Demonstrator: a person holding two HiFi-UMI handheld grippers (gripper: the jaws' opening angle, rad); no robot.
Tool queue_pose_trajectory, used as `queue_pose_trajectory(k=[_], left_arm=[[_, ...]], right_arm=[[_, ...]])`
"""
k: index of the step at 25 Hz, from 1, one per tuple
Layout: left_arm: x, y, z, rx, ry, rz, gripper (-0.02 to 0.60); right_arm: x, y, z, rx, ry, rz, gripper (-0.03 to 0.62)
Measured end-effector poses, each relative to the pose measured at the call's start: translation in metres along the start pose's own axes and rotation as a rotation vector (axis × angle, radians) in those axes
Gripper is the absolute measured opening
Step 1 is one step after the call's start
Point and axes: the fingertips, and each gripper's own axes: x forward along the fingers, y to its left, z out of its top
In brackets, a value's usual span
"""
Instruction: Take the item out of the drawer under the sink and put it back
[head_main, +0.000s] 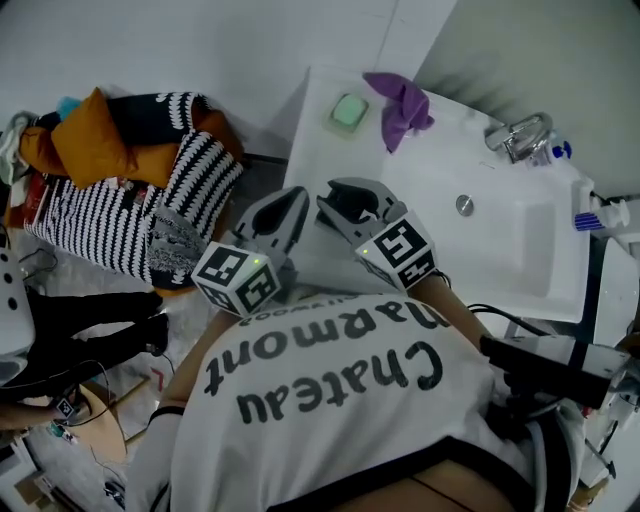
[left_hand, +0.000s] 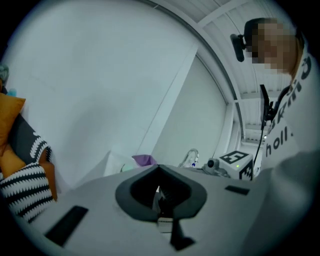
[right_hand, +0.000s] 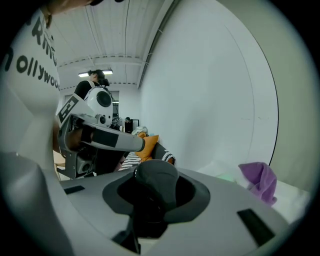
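Nearest: white lettered shirt (head_main: 320, 400). Left gripper (head_main: 288, 208): jaws drawn together, empty. Right gripper (head_main: 355, 197): jaws narrowly apart, empty. Both are above the left edge of the white sink (head_main: 520, 285). Beyond: green soap (head_main: 350, 110), purple cloth (head_main: 400, 105), tap (head_main: 518, 135). Drawer and item: hidden in every view.

The person's shirt (head_main: 330, 400) hides everything below the sink (head_main: 520, 270), drawer included. The left gripper (head_main: 283, 212) and right gripper (head_main: 352, 198) show only a dark recess in grey housing in their own views (jaws apart or together, unclear). A blue-tipped item (head_main: 598, 216) on the sink's right rim is too small to name.
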Motion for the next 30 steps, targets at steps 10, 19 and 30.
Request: queue_pose_trajectory(k=[10,19,30], left_arm=[[-0.010,0.014,-0.010,-0.016,0.060,0.010,0.009],[-0.016,0.019,-0.009,-0.013,0.058,0.015,0.009],[-0.022,0.021,-0.011,-0.005,0.053,0.019,0.009]], right_arm=[[0.013,0.015,-0.013,0.015,0.074,0.001,0.117],[0.019,0.024,-0.027,0.018,0.117,0.011,0.117],[0.025,0.022,-0.041,0.018,0.139,-0.023,0.117]])
